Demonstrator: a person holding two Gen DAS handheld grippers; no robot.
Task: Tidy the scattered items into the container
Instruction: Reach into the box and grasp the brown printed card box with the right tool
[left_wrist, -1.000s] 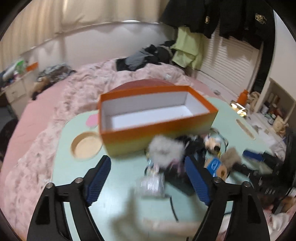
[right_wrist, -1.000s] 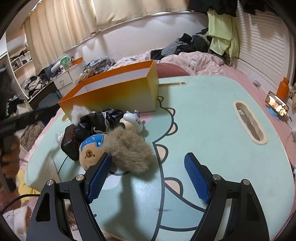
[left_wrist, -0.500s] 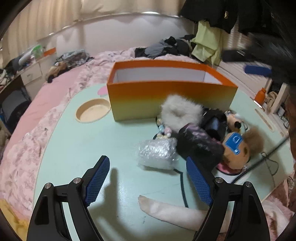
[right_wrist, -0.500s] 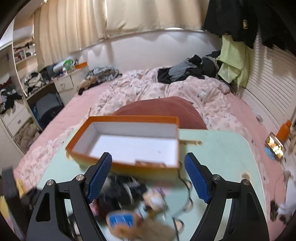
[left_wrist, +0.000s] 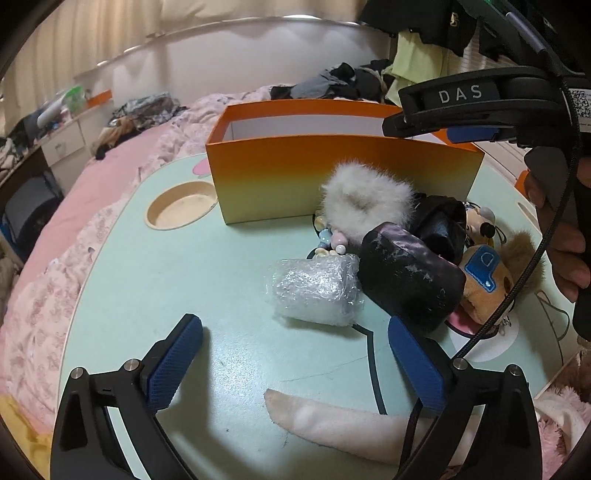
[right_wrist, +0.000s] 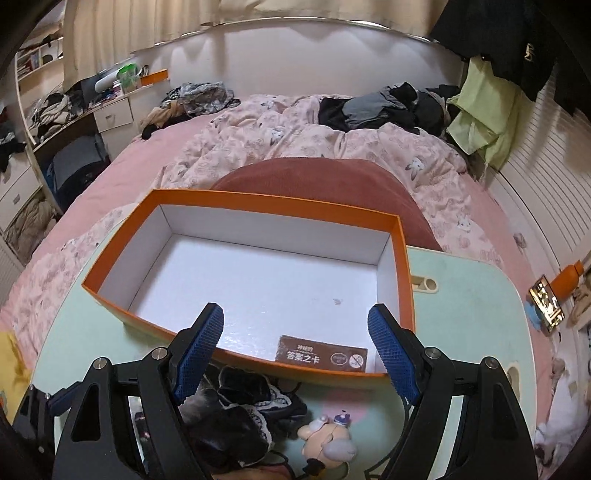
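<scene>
An orange box (left_wrist: 295, 173) with a white inside stands on the mint table (left_wrist: 192, 280). In front of it lie a grey fluffy ball (left_wrist: 365, 199), a bubble-wrap bundle (left_wrist: 314, 291), a dark pouch (left_wrist: 406, 280), pastel beads (left_wrist: 330, 242), a bear plush (left_wrist: 487, 280) and a pale sock (left_wrist: 343, 424). My left gripper (left_wrist: 295, 365) is open, low over the table before the bundle. My right gripper (right_wrist: 295, 350) is open and empty above the box's near wall; a brown card (right_wrist: 323, 358) lies inside the box (right_wrist: 240, 206). A small figurine (right_wrist: 328, 441) lies below.
A round cup recess (left_wrist: 181, 206) is sunk in the table left of the box. A black cable (left_wrist: 517, 291) hangs from the right gripper's body (left_wrist: 465, 110), held in a hand. A pink bed (right_wrist: 295, 129) lies beyond the table. A phone (right_wrist: 546, 304) and orange bottle (right_wrist: 570, 278) are at the right.
My right gripper rose from the table up over the box and now looks down into it. My left gripper moved lower and closer to the pile. Both stayed open.
</scene>
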